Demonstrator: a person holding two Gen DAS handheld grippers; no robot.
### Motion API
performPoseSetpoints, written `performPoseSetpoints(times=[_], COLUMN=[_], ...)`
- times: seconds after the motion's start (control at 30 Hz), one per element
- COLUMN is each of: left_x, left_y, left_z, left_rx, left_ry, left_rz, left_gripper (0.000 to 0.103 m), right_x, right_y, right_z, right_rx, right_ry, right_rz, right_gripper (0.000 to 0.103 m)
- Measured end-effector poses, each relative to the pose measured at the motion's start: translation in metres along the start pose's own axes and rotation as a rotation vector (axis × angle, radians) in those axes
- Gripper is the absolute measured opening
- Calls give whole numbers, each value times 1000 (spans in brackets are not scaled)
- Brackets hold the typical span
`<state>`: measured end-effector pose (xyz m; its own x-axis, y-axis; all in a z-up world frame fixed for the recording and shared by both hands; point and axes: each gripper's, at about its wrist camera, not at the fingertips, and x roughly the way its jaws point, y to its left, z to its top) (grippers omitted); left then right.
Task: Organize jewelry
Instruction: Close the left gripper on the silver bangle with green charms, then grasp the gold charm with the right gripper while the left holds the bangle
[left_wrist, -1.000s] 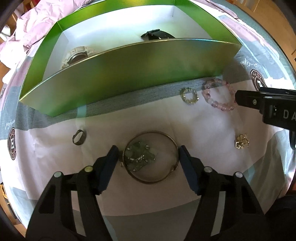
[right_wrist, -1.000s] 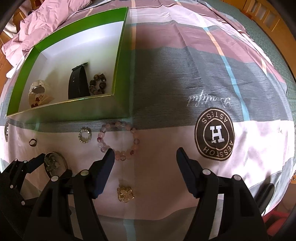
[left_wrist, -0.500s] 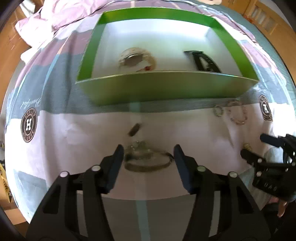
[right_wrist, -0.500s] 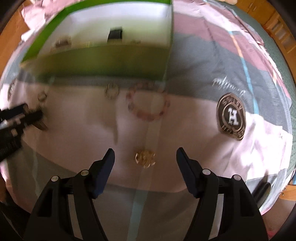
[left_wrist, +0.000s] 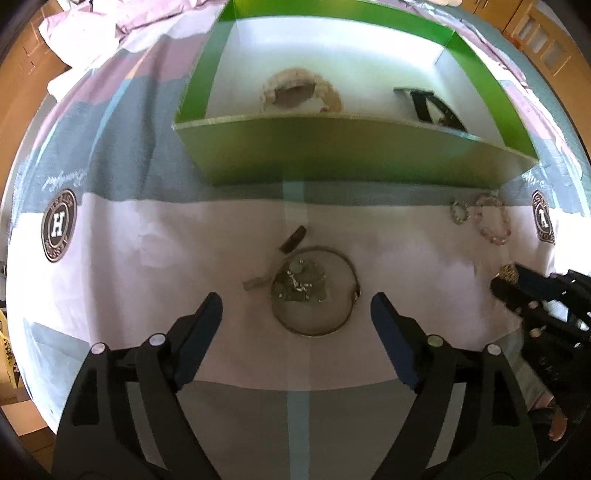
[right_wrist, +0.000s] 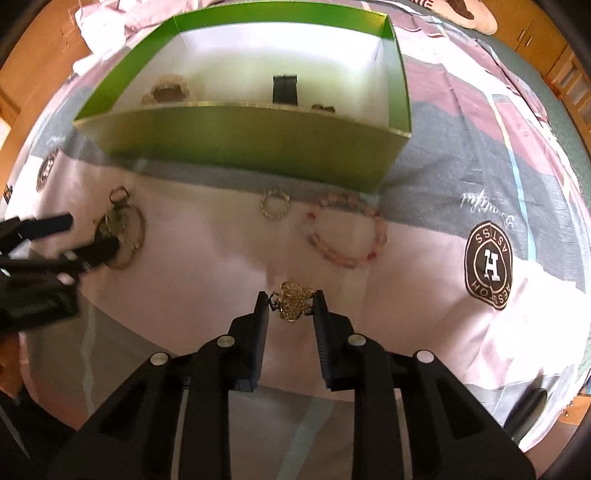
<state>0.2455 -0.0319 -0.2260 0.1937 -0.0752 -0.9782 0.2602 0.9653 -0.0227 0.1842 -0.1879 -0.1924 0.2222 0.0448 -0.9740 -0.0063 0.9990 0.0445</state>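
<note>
I see the bed's patterned sheet (right_wrist: 461, 155) filling both views, pink, grey and white blocks with round brown H badges. On it sits the green box (right_wrist: 258, 144), open on top with a white floor; its near wall stands between my hand-held grippers and what lies inside. Over that wall I make out a pale beaded bracelet (left_wrist: 299, 92) at the left, a black strap (right_wrist: 284, 88) near the middle, and a small dark piece at the right that I cannot identify.

In front of the box, on the white part of the sheet, lies the thin metal bangle (left_wrist: 314, 291) with a tangle of small greenish and silver pieces (left_wrist: 301, 282) inside its ring. A dark ring (left_wrist: 293, 238) lies just beyond it, toward the box. Further right, near the box's corner, the pink bead bracelet (right_wrist: 345, 230) lies flat, with the small sparkly ring (right_wrist: 275, 204) just beside it on the left.

My left hand-held gripper (left_wrist: 295, 315) hangs spread wide above the sheet, its fingers either side of the bangle and clear of it. My right hand-held gripper (right_wrist: 290, 304) is nearly closed around the gold brooch (right_wrist: 291, 301), with its pads at the piece's two sides; I cannot tell if they press it yet. The brooch rests on the sheet, well short of the box.
</note>
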Motion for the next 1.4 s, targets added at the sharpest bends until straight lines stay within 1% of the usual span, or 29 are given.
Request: performPoseSetpoints(times=[0.03,0.1,0.2,0.23,0.27,0.3,0.4,0.47,0.53,0.57,0.8,0.93,1.0,1.13,1.17,1.2,1.3,1.33,1.37,1.4], left_x=[3,10,18,21,23,25,28,25,23,22,13,6,1,-6,-7,-8,-10,-13,-13,-13], left_y=[-1,-4,-7,-8,-9,-10,-16,-21,-23,-24,-14,-12,-10,-2,-13,-12,-11,-10,-11,-11], left_z=[0,0,2,4,5,5,6,4,4,4,1,-1,-3,-4,-10,-11,-15,-14,-14,-11], left_rx=[2,12,19,20,24,31,55,60,61,61,35,38,36,24,21,18,16,17,17,18], left_ry=[7,23,27,25,23,22,17,13,7,6,-5,-21,-25,-36,-38,-39,-40,-40,-41,-42], left_rz=[3,14,28,29,30,34,49,39,32,32,0,2,0,0,1,2,4,4,3,3], left_gripper=[84,84,85,85,85,85,77,66,61,61,61,61,61,61,61,61,61,61,61,61], right_x=[0,0,2,5,12,13,16,17,22,27,39,45,41,33,33,35,45,45,52,56], right_y=[-2,-7,-13,-27,-43,-44,-48,-48,-39,-33,-15,-1,4,13,16,12,22,27,32,36], right_z=[1,5,8,2,8,9,10,11,20,14,4,4,5,8,8,7,7,8,7,5], right_rx=[16,39,66,72,78,81,82,79,75,74,20,-19,-19,-31,-36,-42,-73,-81,-99,-113], right_ry=[7,8,18,21,28,32,40,43,48,49,47,46,16,-46,-49,-50,-28,-20,-3,13], right_rz=[3,3,-4,-6,-10,-15,-25,-28,-30,-29,18,11,10,53,56,57,44,36,19,7], right_gripper=[44,54,54,54,54,54,54,54,54,54,54,54,54,54,54,54,51,49,46,36])
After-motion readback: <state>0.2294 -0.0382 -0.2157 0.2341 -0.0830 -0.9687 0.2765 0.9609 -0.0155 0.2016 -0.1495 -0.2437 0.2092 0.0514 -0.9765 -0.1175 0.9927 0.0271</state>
